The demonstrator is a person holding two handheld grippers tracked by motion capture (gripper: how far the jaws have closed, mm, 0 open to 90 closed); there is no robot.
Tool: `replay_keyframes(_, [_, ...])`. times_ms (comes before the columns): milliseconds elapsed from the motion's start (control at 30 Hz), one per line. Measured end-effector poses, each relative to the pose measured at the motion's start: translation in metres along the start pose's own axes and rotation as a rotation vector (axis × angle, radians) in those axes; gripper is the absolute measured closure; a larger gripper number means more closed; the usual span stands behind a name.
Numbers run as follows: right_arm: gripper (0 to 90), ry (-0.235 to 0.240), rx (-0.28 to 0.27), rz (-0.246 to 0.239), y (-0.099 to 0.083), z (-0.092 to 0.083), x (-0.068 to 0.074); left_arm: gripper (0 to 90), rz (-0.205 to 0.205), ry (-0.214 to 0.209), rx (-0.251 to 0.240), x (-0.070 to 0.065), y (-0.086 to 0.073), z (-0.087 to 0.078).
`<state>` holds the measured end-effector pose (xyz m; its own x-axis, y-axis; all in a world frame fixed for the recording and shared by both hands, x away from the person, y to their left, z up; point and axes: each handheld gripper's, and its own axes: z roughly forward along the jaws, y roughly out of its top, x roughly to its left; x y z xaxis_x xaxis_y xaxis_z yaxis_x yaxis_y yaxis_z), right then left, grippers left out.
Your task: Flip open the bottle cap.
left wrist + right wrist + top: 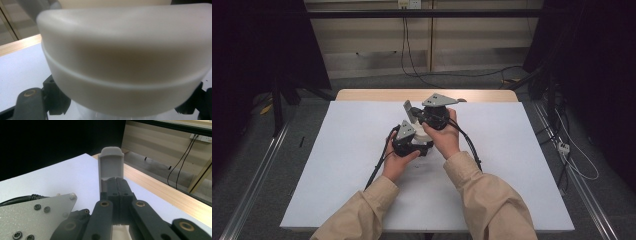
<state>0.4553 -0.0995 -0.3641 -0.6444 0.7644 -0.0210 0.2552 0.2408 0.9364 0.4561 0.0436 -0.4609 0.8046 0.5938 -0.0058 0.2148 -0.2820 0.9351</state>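
Held just above the white desk (pixel 337 165), the cream plastic box (pixel 125 62) looks light, rigid and slick: the left gripper (pixel 411 143) clamps its body, the right gripper (pixel 117 182) pinches its raised grey flap (pixel 111 162), the surest holds.

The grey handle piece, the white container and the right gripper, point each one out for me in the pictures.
grey handle piece (pixel 110 162), right gripper view, on its recessed front face.
white container (pixel 125 62), left gripper view, on its curved side wall.
right gripper (pixel 117 183), right gripper view, where its shut tips meet on the handle piece.
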Motion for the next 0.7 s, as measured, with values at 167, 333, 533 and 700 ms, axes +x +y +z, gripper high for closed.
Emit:
replay_keyframes(167, [90.0,0.001,0.019,-0.011,-0.0028,0.0036,0.0,18.5,-0.012,0.005,-0.004,-0.002,-0.0002,0.0004])
replay_keyframes(333, [90.0,0.002,0.018,-0.015,-0.0037,0.0065,0.0014,18.5,-0.03,0.0,-0.006,-0.0014,-0.0005,0.0004])
replay_keyframes(533, [90.0,0.0,0.014,-0.009,-0.0044,0.0066,-0.0022,18.5,0.001,0.001,0.0,0.0001,0.0001,0.0001])
replay_keyframes(700, [90.0,0.002,0.012,-0.01,-0.0047,0.0076,-0.0024,18.6,-0.017,0.002,-0.001,-0.0007,-0.0003,0.0002])
